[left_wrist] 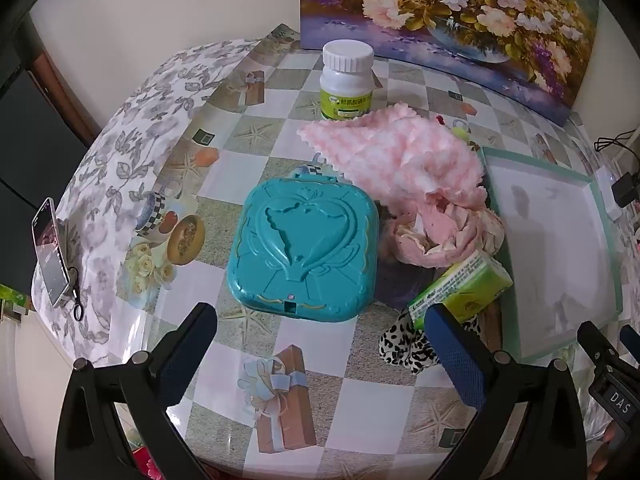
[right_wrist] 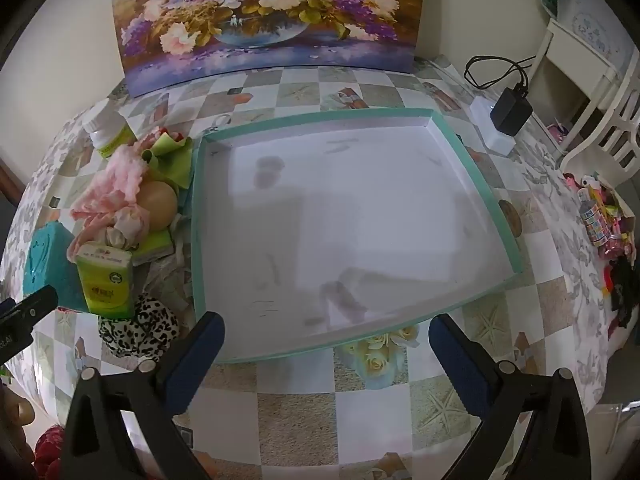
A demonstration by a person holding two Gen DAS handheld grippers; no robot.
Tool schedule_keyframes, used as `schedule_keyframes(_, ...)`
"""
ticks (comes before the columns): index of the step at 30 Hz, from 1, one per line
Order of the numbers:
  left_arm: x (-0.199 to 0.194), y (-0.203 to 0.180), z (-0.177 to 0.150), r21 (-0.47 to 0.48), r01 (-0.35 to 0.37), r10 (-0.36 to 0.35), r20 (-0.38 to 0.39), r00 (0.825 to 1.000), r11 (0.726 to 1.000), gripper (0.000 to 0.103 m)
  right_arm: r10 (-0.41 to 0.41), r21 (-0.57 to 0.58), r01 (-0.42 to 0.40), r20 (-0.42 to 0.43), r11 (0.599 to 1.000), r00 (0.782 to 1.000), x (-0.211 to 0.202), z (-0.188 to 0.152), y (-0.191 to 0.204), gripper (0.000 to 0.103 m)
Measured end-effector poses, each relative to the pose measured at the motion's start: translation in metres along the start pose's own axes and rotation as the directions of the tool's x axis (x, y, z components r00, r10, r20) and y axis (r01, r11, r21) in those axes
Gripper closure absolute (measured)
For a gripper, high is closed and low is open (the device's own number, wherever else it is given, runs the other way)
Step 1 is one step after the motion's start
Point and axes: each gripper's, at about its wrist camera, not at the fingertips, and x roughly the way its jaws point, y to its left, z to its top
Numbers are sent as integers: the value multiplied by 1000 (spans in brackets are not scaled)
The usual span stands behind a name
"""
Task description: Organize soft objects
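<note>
Two hand-held grippers hang over the worktop (right_wrist: 296, 396), both tilted steeply down with their jaws spread wide and nothing between them. The left hand-held gripper (left_wrist: 320, 344) hovers just short of a teal plastic case (left_wrist: 304, 248); the right hand-held gripper (right_wrist: 326, 350) hovers at the near rim of a shallow white tray (right_wrist: 472, 168) with a teal edge, which holds nothing.

Taking that tray as the landmark, the soft things lie heaped just off its left side: a fluffy pink cloth (left_wrist: 400, 156) at the back of the heap, a crumpled pale pink fabric piece (left_wrist: 436, 236) in front of it, and a leopard-print fabric item (left_wrist: 408, 344) nearest the grippers. A green tissue pack (left_wrist: 464, 288) leans upright among them, close to the tray's left wall. A tan round thing (right_wrist: 158, 204), perhaps a ball, sits half buried beside green fabric (right_wrist: 172, 156). The teal case lies farther left of the tray, past the heap. A white bottle (left_wrist: 347, 80) with a green label stands behind the pile, and a flower painting (right_wrist: 272, 12) leans against the wall beyond the tray.
</note>
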Motion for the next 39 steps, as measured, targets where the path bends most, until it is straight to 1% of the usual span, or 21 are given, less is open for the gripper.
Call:
schedule_keyframes(17, 0, 0, -3, 19, -11, 11, 4, 1000, 1000, 0, 1, -19, -1, -2, 1000, 1000, 1, -1, 3, 0)
schedule_keyframes(25, 0, 0, -3, 20, -19, 19, 36, 999, 1000, 0, 1, -18, -1, -3, 1000, 1000, 1, -1, 3, 0)
schedule_keyframes(28, 0, 1, -4, 22, -18, 17, 38, 999, 1000, 0, 1, -19, -1, -4, 1000, 1000, 2, -1, 4, 0)
schedule_keyframes(30, 0, 0, -4, 23, -9, 8, 24, 1000, 1000, 0, 0, -18, -1, -4, 1000, 1000, 2, -1, 4, 0)
schedule_keyframes(39, 0, 0, -4, 25, -16, 15, 48, 999, 1000, 0, 1, -20, -1, -4, 1000, 1000, 3, -1, 5, 0)
